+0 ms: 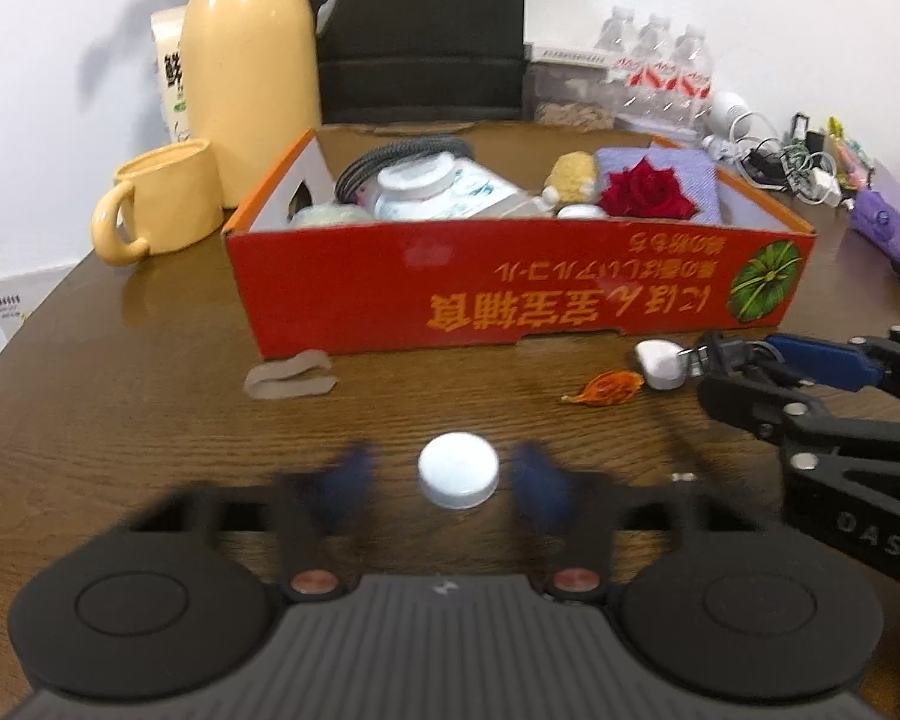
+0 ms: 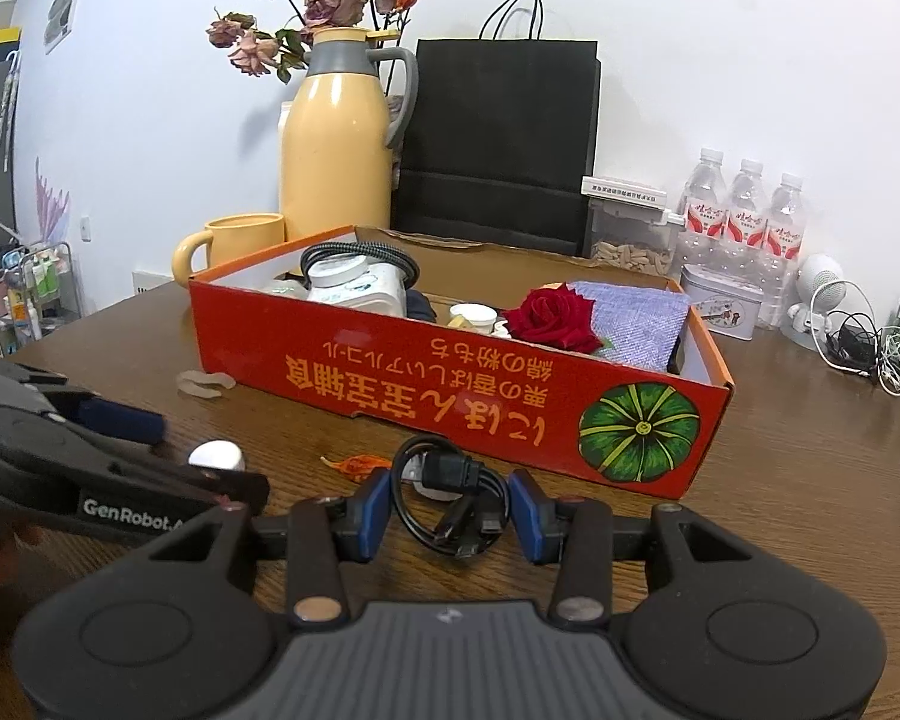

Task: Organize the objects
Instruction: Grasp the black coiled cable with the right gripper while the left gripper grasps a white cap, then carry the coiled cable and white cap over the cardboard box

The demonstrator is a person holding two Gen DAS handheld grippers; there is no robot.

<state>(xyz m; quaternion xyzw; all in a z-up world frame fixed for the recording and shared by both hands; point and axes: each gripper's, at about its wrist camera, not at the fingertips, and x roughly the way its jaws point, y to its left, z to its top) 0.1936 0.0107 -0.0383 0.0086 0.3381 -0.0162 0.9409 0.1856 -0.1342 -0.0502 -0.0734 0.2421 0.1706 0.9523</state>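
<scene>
A red cardboard box (image 1: 510,288) on the brown table holds a jar, a red rose (image 1: 645,189) and a purple cloth. A white round cap (image 1: 458,471) lies on the table between the blurred blue fingers of my left gripper (image 1: 450,477), which is open around it. My right gripper (image 2: 450,510) is open with its fingers on either side of a coiled black cable (image 2: 456,498) attached to a white charger (image 1: 660,363). The right gripper also shows in the left wrist view (image 1: 750,360). The box also shows in the right wrist view (image 2: 462,384).
A translucent band (image 1: 291,377) and an orange wrapper (image 1: 609,387) lie in front of the box. A yellow mug (image 1: 162,207), yellow thermos (image 1: 249,60), black bag (image 2: 498,138), water bottles (image 2: 744,222), a tin (image 2: 723,300) and tangled cables (image 2: 870,348) stand behind.
</scene>
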